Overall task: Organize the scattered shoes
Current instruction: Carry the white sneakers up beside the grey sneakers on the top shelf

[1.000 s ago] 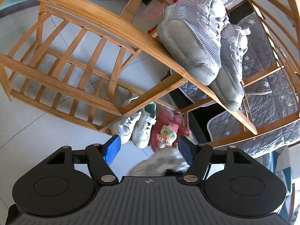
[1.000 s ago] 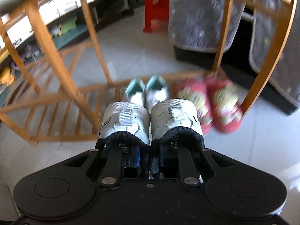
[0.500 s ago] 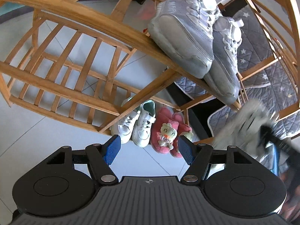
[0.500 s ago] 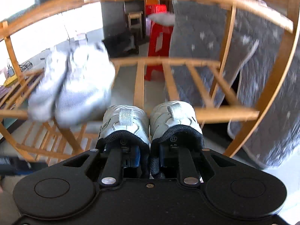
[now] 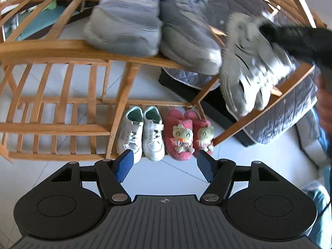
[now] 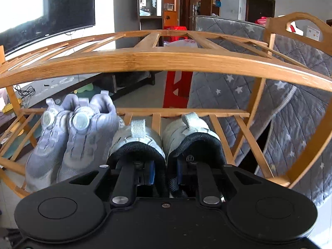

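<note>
Right wrist view: right gripper (image 6: 164,171) clamped on the inner heel collars of a pair of silver-grey sneakers (image 6: 164,139), one finger tucked inside each shoe, toes pointing forward over the middle shelf of the bamboo shoe rack (image 6: 166,59). Raised since a second ago from floor level, where the white sneakers and red slippers filled the background, to shelf height half a second back, and now brought in over the slats just beside the lilac-grey dial-lace sneakers (image 6: 70,132) already parked on that tier. From the left wrist view, same carried pair (image 5: 249,66) blurred at upper right, hanging toe-down at the shelf's right end next to the parked pair (image 5: 153,20); contact with the slats impossible to confirm through the blur. Left gripper (image 5: 164,164) idle and spread wide, blue pads (image 5: 124,166) apart with nothing between them, aimed down at the white sneakers (image 5: 141,132) and pink duck slippers (image 5: 189,134) lined up side by side on the floor at the foot of the rack. Likely meaning for the job: placement step close to done, with only the lowering and release left, and a free spot on the shelf's right side apparently wide enough for both shoes. Possible snag: heels caught on the fingers at release, or toes slipping between slats
</note>
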### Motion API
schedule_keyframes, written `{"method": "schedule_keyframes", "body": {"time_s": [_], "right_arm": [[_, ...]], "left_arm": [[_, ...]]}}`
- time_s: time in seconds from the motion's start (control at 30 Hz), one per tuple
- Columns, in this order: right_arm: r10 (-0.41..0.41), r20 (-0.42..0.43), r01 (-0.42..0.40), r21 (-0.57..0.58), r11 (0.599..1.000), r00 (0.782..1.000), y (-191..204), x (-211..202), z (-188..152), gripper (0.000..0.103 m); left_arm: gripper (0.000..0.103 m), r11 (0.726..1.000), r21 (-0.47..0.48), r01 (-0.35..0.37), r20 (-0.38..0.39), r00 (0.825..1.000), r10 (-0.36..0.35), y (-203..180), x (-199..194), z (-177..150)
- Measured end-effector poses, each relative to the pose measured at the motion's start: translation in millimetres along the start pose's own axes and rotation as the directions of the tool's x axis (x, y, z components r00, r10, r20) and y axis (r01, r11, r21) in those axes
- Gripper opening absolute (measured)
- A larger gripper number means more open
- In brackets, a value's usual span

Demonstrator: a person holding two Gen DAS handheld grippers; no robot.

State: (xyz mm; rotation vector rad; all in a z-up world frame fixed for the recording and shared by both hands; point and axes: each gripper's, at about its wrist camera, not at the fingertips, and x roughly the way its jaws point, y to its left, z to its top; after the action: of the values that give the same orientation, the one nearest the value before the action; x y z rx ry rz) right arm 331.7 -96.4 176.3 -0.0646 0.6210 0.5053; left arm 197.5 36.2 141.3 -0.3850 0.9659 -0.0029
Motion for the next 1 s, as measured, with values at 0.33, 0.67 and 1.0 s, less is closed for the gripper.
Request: {"method": "schedule_keyframes", "body": {"time_s": [0.33,0.67,1.0], "right_arm": [[-0.010,0.031,0.011,-0.028,1.000,0.999,0.7,23.1,7.4,0.024],[-0.019,0.010,0.020,-0.093,0.996,1.000,3.0,25.3,13.5,0.031],[-0.036,0.042,0.044,-0.210,0.977,0.998,13.2,18.7,14.9,0.039]], "left_arm": [[0.068,0.999,0.033,0.016,-0.027,1.000,-0.015,-18.5,16.8,-0.3],[0.068,1.000,0.026,0.012,-0.037,0.999,-0.011,-23.5,22.9,-2.4],[0.068,0.998,0.041,0.045,-0.027,0.999,-0.044,-39.7,34.8,-2.4]]}}
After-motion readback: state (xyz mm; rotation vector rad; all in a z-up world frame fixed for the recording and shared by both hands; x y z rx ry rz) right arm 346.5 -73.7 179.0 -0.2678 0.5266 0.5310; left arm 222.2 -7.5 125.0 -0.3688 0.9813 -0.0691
